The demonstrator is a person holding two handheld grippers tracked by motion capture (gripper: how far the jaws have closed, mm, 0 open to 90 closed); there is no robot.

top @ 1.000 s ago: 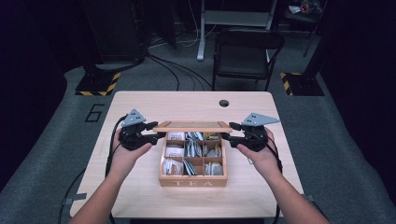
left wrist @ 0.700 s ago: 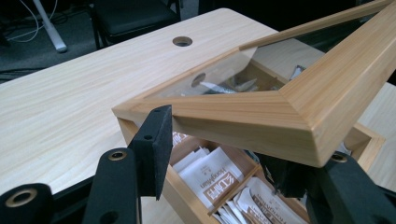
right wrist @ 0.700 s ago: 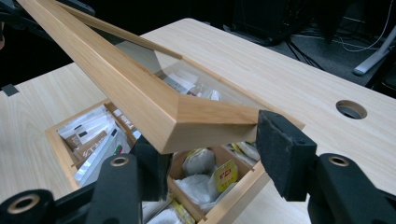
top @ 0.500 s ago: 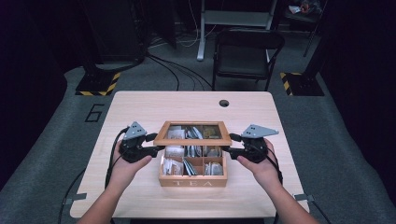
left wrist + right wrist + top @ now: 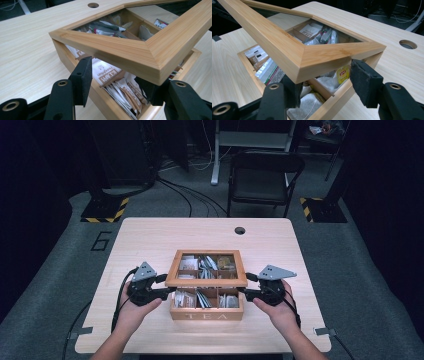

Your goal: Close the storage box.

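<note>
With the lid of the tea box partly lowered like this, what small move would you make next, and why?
Probably ease both hands a little further down. The lid hangs tilted above the tea box, its front edge raised, with a gap over the tea bags. The left gripper and right gripper bracket its front corners, so an even descent should seat it.

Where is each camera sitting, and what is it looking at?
High view: above the table, looking down at the tea box; both hands and forearms show.
Left gripper view: rides the left tongs, facing the lid; black jaws show.
Right gripper view: rides the right tongs, facing the lid's other corner; jaws show.
Shared: the half-lowered lid over tea bags.
</note>
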